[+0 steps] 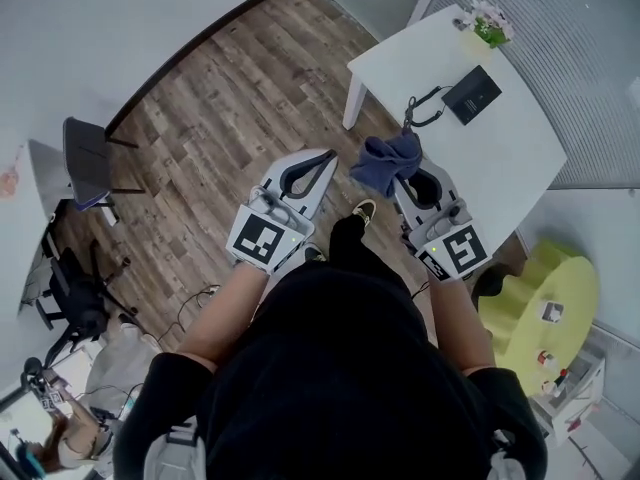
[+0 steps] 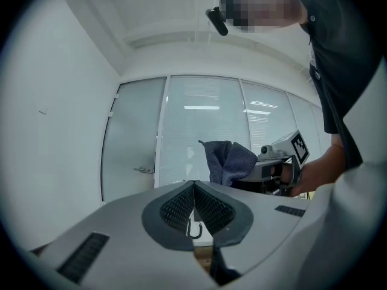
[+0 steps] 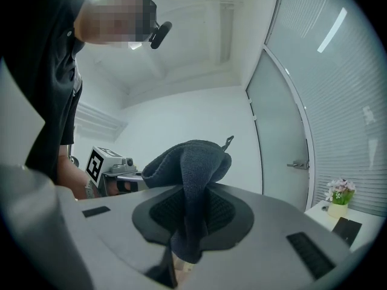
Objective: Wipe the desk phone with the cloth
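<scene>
I hold both grippers raised over the floor, short of the white table (image 1: pixel 500 158). My right gripper (image 1: pixel 408 175) is shut on a dark blue cloth (image 1: pixel 386 160); the bunched cloth (image 3: pixel 192 162) rises out of the closed jaws of that gripper (image 3: pixel 188 213). My left gripper (image 1: pixel 318 164) is shut with nothing in it, its pads meeting at the tips (image 2: pixel 194 187). The left gripper view also shows the cloth (image 2: pixel 228 161) off to the right. The black desk phone (image 1: pixel 472 94) lies on the table with its curled cord (image 1: pixel 425 108) toward me, well ahead of both grippers.
A small pot of flowers (image 1: pixel 488 23) stands at the table's far corner. A yellow-green seat (image 1: pixel 548 298) is at the lower right. A dark chair (image 1: pixel 85 158) and cables are at the left over wooden flooring. Frosted glass walls lie ahead.
</scene>
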`<state>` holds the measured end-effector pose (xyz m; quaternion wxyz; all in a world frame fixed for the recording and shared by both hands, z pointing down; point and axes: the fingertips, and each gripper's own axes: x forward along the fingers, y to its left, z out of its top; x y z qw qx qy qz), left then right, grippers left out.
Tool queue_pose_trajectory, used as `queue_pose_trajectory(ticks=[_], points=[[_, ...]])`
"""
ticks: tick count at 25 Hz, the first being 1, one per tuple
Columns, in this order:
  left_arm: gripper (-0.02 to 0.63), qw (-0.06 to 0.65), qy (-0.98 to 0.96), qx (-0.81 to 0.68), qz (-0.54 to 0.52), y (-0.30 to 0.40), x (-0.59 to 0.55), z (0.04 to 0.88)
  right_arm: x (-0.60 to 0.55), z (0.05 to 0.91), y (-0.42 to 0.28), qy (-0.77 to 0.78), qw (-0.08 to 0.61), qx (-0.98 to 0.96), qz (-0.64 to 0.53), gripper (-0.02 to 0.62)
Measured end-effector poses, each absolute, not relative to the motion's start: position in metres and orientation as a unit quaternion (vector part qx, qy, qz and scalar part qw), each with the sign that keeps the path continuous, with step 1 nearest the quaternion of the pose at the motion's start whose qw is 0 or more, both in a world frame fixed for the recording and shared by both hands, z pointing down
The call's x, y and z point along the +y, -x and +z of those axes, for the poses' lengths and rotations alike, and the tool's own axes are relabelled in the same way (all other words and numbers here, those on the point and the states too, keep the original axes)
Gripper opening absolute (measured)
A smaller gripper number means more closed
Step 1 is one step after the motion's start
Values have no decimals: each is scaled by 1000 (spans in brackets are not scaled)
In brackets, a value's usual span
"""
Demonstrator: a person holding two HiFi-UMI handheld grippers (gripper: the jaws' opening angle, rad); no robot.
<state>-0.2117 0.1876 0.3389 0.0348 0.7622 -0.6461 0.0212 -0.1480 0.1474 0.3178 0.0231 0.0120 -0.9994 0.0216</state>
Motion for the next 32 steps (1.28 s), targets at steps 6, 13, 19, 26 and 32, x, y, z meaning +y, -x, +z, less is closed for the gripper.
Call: queue_pose_trajectory(ticks=[6,13,19,26,32], points=[[11,32,-784,-620,23,204,107,347,75,328,142,-35,27,-998,33,71],[11,47,-805,-590,44,187,16,356,-14,341,126,-78,32,-995,49,71],[11,45,-829,-555,61,161,-45,361,-71,353,102,-114,33,-990,70,71],[11,40,-858,-508,71,132,-102,361,-121,362,71,-179,30,-979,89,71],[11,41,-888,-452,76,118,-153,377,-165,378,51,-254,43,-961,100,71]])
